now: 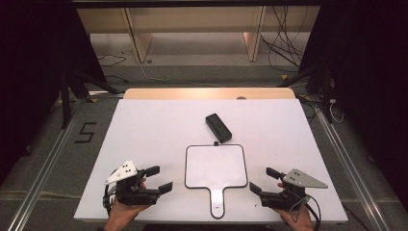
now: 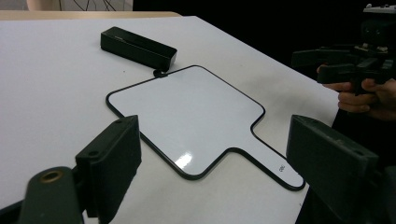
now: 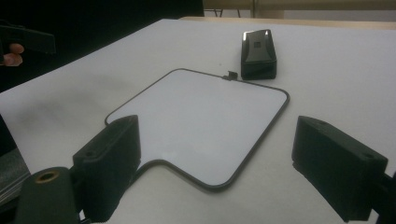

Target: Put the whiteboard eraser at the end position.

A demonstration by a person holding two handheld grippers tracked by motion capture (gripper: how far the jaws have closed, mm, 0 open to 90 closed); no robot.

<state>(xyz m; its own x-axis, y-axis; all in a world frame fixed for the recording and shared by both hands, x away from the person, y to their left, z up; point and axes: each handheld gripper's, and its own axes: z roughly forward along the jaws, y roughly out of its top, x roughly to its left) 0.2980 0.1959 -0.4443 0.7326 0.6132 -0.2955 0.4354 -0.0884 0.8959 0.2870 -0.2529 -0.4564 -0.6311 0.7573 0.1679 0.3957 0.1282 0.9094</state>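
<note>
A white paddle-shaped board with a black rim (image 1: pixel 215 166) (image 2: pixel 187 109) (image 3: pixel 205 119) lies flat at the table's near middle, its handle pointing toward the front edge. A black box-shaped eraser (image 1: pixel 218 127) (image 2: pixel 138 48) (image 3: pixel 258 53) rests just beyond the board's far edge. My left gripper (image 1: pixel 159 179) (image 2: pixel 212 158) hovers to the board's left, jaws open and empty. To the board's right my right gripper (image 1: pixel 263 180) (image 3: pixel 217 161) is open and empty too. The right gripper (image 2: pixel 327 63) also appears far off in the left gripper view.
The white table (image 1: pixel 144 139) has a wooden strip (image 1: pixel 207 93) along its far edge. Beyond it stand wooden shelf legs (image 1: pixel 139 41) and loose cables (image 1: pixel 284 43) on the floor. A "5" mark (image 1: pixel 85 132) is on the floor to the left.
</note>
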